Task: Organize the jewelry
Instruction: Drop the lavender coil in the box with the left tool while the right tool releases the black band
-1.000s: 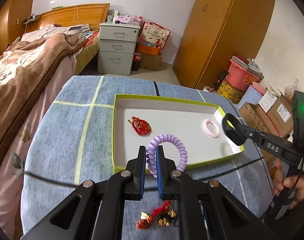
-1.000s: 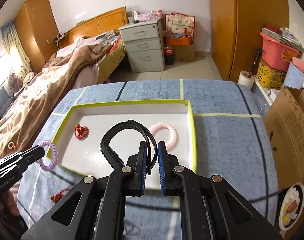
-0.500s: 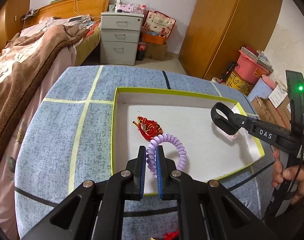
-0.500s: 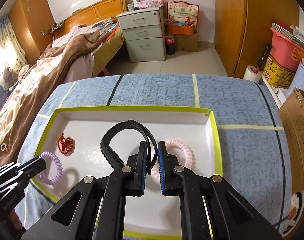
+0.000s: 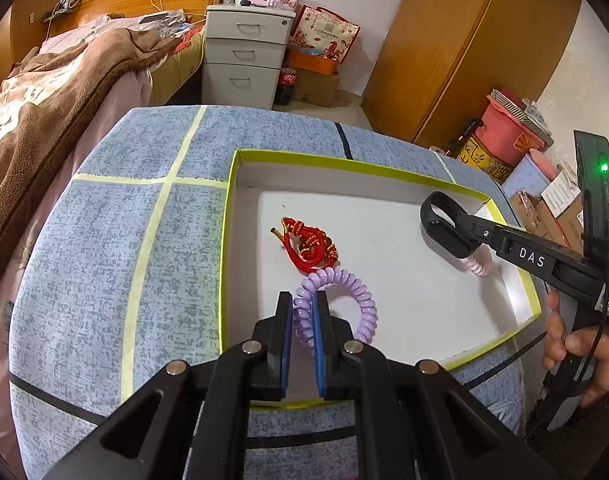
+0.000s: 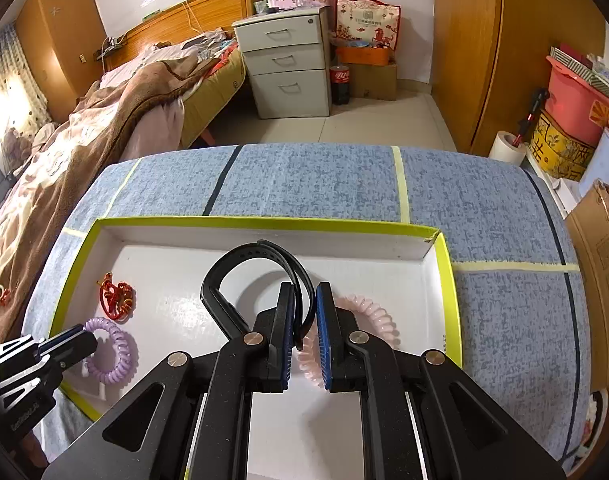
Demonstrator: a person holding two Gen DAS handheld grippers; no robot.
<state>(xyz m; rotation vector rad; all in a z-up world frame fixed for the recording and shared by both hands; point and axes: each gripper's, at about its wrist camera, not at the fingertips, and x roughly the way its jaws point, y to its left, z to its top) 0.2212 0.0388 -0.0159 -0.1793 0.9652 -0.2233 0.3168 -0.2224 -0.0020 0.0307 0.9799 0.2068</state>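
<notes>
A shallow white tray with a yellow-green rim lies on the blue cloth. My left gripper is shut on a purple coil hair tie, held over the tray's near left part; from the right wrist view the purple coil hangs from that gripper. My right gripper is shut on a black wristband, held over the tray's right side; the left wrist view shows the band there too. A red knotted cord ornament and a pink coil tie lie in the tray.
A bed with a brown blanket stands to the left. Beyond the table are a grey drawer unit and a wooden wardrobe. Cardboard boxes and a pink bucket crowd the right. A person's hand holds the right gripper's handle.
Both grippers moved forward and down over the tray with their items still held. The purple coil now hangs inside the rim beside the red cord; the black band is above the pink coil.
</notes>
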